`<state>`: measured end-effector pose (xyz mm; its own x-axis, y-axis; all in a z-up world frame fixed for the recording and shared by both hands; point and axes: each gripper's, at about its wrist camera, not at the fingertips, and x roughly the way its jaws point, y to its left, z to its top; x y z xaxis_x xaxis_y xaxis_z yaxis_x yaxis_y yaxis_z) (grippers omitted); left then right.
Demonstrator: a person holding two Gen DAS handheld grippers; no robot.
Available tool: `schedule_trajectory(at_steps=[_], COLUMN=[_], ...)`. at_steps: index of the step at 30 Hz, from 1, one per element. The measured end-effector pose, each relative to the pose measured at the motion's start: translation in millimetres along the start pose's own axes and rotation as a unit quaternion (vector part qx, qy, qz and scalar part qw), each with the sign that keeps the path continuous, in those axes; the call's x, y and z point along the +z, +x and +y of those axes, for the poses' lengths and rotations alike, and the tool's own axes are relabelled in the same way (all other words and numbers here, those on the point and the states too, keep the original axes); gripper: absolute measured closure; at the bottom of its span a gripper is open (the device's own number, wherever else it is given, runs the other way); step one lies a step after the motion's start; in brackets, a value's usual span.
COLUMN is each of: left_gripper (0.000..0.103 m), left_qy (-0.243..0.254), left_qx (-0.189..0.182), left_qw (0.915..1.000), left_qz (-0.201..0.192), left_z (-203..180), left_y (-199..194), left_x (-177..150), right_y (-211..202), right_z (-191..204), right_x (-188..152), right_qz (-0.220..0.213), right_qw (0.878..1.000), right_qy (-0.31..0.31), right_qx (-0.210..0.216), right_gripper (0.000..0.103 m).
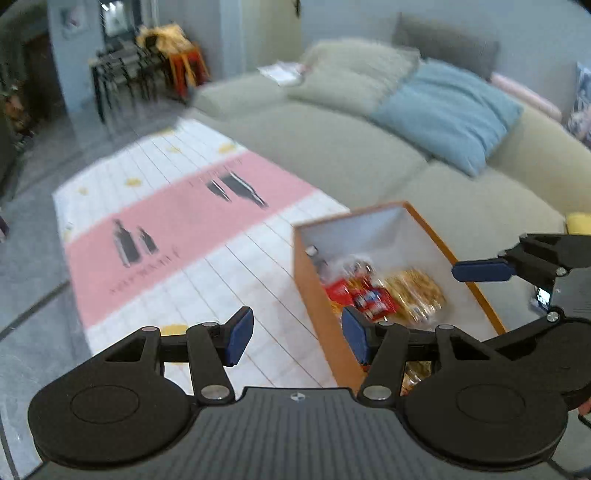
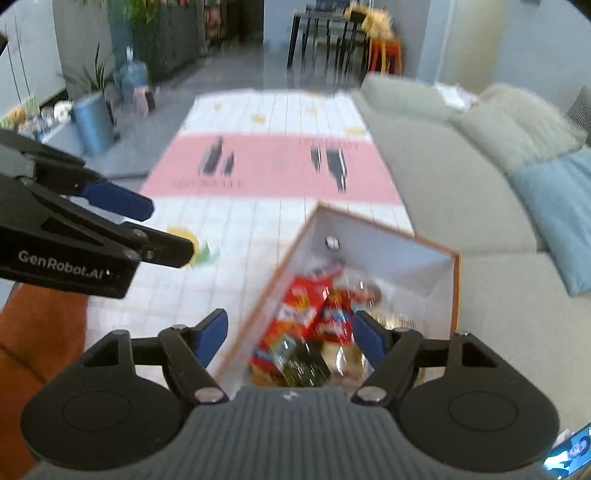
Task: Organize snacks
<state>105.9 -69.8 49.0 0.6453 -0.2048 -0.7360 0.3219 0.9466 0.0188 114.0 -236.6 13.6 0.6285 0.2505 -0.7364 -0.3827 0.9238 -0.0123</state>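
Observation:
An orange box (image 1: 314, 295) (image 2: 424, 254) with white inner walls stands on the floor mat beside the sofa. Inside lie red snack packets (image 1: 364, 295) (image 2: 314, 314), a golden packet (image 1: 417, 291) and a dark green packet (image 2: 299, 363). My left gripper (image 1: 297, 338) hangs open above the box's near left corner, nothing between its blue pads. My right gripper (image 2: 290, 334) is open above the box's left wall and the packets, holding nothing. Each gripper shows in the other's view, the right one (image 1: 484, 269) over the box's right wall, the left one (image 2: 118, 199) at the far left.
A pink and white floor mat (image 1: 177, 229) (image 2: 258, 173) stretches ahead. A grey-green sofa (image 1: 369, 147) (image 2: 443, 177) with a blue cushion (image 1: 447, 110) borders it on the right. An orange surface (image 2: 40, 332) sits low left. Dark dining chairs (image 2: 325, 33) and a blue bin (image 2: 90, 122) stand far back.

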Motion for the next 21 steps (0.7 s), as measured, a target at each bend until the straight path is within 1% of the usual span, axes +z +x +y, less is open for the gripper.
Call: schedule_trajectory(at_steps=[2, 5, 7, 8, 9, 10, 12, 14, 18, 21], left_gripper=[0.037, 0.037, 0.037, 0.036, 0.036, 0.036, 0.036, 0.035, 0.035, 0.035], left_qy=[-0.005, -0.008, -0.014, -0.017, -0.019, -0.02, -0.02, -0.022, -0.025, -0.021], left_qx=[0.015, 0.044, 0.056, 0.061, 0.067, 0.075, 0.09, 0.106, 0.118, 0.121], left_qw=[0.9996, 0.998, 0.9968, 0.9962, 0.9954, 0.9943, 0.992, 0.9894, 0.9866, 0.9861], left_qz=[-0.023, -0.045, -0.055, -0.06, -0.066, -0.073, -0.086, -0.097, -0.11, -0.111], left_z=[7, 14, 18, 19, 21, 22, 23, 25, 27, 25], left_y=[-15, -29, -37, -39, -44, -46, -50, -54, -59, -57], left_x=[-8, -18, -25, -29, -33, -37, -45, -53, -72, -85], right_y=[-9, -23, -28, -31, -33, -36, -41, -46, -54, -58], right_z=[11, 30, 41, 46, 52, 60, 72, 83, 98, 104], right_x=[1, -4, -9, -13, -16, -20, -26, -34, -47, -58], right_qz=[-0.026, -0.064, -0.083, -0.09, -0.094, -0.101, -0.113, -0.122, -0.146, -0.155], right_qw=[1.0, 0.998, 0.996, 0.995, 0.995, 0.994, 0.993, 0.991, 0.986, 0.984], right_qy=[0.002, 0.011, 0.015, 0.017, 0.018, 0.016, 0.011, 0.004, 0.006, 0.022], right_qx=[-0.007, -0.023, -0.032, -0.033, -0.034, -0.035, -0.037, -0.049, -0.078, -0.084], right_gripper=[0.026, 0.025, 0.024, 0.022, 0.017, 0.015, 0.015, 0.015, 0.015, 0.014])
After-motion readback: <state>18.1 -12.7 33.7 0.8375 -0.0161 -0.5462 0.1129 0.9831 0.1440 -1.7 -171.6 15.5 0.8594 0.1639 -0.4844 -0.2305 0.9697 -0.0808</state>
